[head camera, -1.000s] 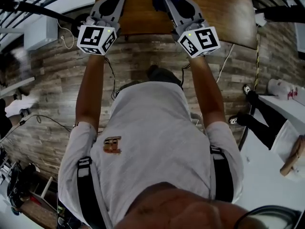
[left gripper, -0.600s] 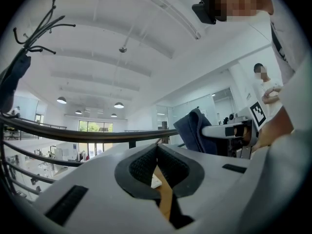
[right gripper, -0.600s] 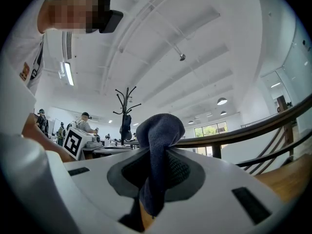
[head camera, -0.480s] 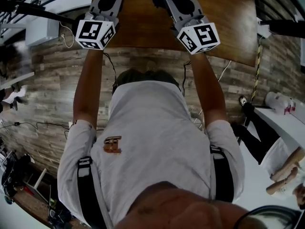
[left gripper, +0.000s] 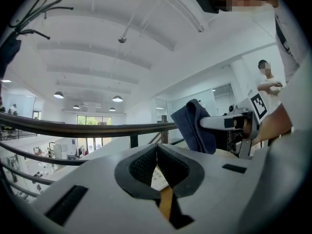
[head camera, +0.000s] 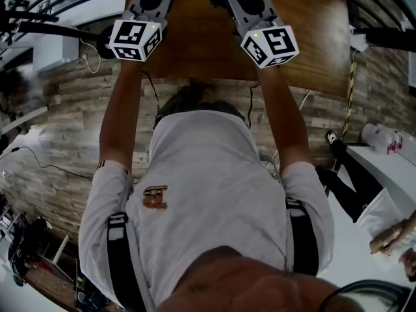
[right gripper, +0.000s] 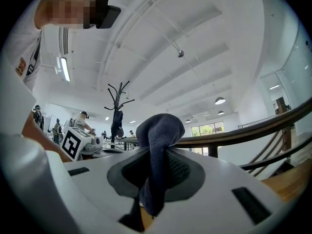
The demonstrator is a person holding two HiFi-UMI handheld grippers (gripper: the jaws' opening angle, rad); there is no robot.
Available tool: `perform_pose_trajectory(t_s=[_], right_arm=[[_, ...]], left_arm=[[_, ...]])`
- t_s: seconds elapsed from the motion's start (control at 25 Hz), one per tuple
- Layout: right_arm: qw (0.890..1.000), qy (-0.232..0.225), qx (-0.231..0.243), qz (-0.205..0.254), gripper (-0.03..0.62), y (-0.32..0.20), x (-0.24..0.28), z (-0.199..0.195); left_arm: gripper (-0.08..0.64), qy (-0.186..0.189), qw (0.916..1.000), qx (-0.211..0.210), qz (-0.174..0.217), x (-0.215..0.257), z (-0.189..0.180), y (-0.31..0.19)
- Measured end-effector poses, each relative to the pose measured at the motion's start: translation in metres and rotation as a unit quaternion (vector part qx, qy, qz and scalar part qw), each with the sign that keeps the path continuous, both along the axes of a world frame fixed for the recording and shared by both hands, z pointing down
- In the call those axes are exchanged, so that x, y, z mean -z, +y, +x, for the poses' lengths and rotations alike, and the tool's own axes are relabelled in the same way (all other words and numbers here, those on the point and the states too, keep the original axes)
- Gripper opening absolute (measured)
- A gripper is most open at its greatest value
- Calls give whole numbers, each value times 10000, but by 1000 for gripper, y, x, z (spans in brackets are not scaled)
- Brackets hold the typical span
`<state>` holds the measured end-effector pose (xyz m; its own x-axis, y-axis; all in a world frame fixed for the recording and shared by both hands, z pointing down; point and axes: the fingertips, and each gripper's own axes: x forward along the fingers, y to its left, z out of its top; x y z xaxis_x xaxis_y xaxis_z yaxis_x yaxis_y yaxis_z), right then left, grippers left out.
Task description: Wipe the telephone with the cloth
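Brown wood bench point(head camera: 195, 44) fills the top of the head view, with both arms stretched out over it. Nearer the body is a grey-brown plank floor point(head camera: 58, 129). At the right edge another person point(head camera: 354, 187) in dark trousers stands by a white table point(head camera: 383, 151). In the gripper views a dark railing point(left gripper: 73, 129) runs just past the bench. Beyond it is an open white hall with round ceiling lamps point(left gripper: 117, 99) and windows point(left gripper: 92, 121) far back. A coat stand point(right gripper: 117, 111) stands off behind the right side.

On the left tool point(left gripper: 157, 147) the pad tips are pressed together with nothing clamped. The slit below the tips shows a strip of bench wood and a small pale patch, too small to name. The right tool point(right gripper: 158, 167) is clamped on the cloth point(right gripper: 158, 130), which is dark blue, bunched in a lump above the pads with a tail hanging below them. Seen from the left gripper view, the cloth stands up off the right tool's tip, apart from the left tool. In the head view both tools lie side by side over the bench, with the marker cubes point(head camera: 135, 39) toward the person.
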<state>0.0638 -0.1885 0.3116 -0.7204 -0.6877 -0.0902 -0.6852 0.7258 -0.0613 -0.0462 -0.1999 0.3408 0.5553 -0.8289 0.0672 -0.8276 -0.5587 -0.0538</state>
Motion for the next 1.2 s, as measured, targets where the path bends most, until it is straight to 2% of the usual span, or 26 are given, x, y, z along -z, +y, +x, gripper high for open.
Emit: perform_pose_trajectory(t_s=[0.16, 0.44, 0.64, 0.8, 1.2], right_arm=[[9999, 49, -136, -39, 78, -28, -2, -10], [9988, 158, -465, -56, 78, -79, -13, -38], [9975, 300, -633, -37, 78, -108, -17, -40], [9971, 354, -665, -89, 78, -136, -22, -41], [9966, 333, -575, -478, 78, -209, -49, -47]], left_arm=[[18, -99, 9997, -143, -173, -10, -4, -30], [20, -130, 9990, -255, -344, -30, -31, -84], [20, -108, 9982, -338, -492, -43, -29, -112], [29, -103, 9964, -321, -772, -62, -22, -134], [89, -403, 9896, -52, -1381, -108, -15, -195]])
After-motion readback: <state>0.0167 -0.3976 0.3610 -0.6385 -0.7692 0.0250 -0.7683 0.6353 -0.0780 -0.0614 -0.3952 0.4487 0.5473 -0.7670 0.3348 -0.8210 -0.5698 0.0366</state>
